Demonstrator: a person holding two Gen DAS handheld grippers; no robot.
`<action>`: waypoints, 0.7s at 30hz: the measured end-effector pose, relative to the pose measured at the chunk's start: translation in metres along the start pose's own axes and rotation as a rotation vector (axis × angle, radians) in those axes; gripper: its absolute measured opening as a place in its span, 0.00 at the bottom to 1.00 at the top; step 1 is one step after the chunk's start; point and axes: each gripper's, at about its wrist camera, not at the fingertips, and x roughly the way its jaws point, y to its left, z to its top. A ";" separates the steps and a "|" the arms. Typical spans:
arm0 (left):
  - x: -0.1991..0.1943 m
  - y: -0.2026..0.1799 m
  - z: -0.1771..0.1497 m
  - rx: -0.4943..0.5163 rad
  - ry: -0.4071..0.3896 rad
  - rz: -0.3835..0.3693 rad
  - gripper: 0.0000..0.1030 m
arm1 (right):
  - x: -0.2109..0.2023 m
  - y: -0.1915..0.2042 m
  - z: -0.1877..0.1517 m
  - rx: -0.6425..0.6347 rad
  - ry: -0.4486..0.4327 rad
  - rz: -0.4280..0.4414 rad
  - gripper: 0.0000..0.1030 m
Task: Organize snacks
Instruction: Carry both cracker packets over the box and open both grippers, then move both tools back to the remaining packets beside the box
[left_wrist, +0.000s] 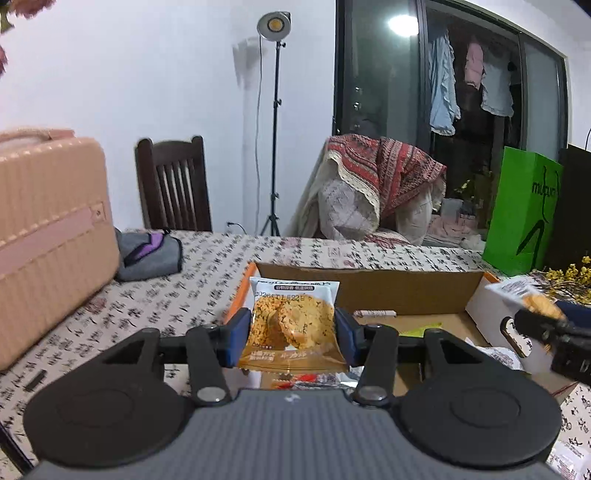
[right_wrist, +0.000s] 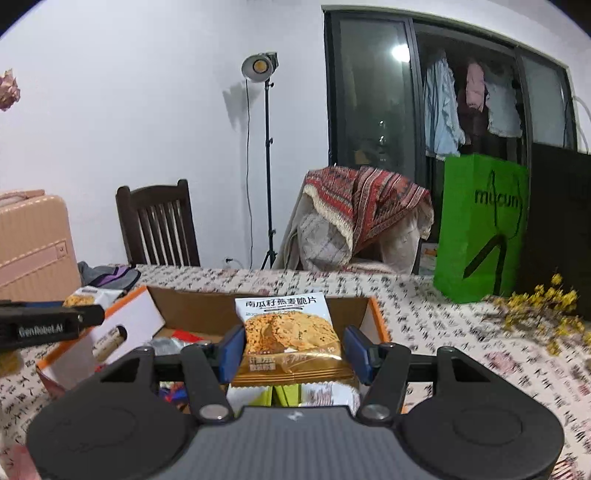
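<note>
While above the box (left_wrist: 369, 291), each tool (left_wrist: 293, 334) (right_wrist: 293, 350) clamps a cracker packet (left_wrist: 293, 321) (right_wrist: 290, 339).

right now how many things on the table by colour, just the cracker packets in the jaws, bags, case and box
orange cracker packets: 2 (left packet, right packet)
green bag: 1
black bag: 1
pink case: 1
brown cardboard box: 1
total: 6

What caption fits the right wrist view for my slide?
Right tongs grip a cracker packet above the open cardboard box; left tongs carry a second packet alongside.
</note>
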 end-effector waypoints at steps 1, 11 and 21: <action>0.001 0.000 -0.001 0.002 0.007 -0.004 0.49 | 0.002 -0.001 -0.003 -0.001 0.008 0.005 0.56; 0.000 0.004 -0.013 -0.024 -0.032 -0.018 0.84 | 0.010 0.001 -0.017 -0.013 0.055 0.024 0.69; -0.010 0.005 -0.011 -0.049 -0.052 -0.015 1.00 | 0.009 -0.005 -0.019 0.033 0.076 0.035 1.00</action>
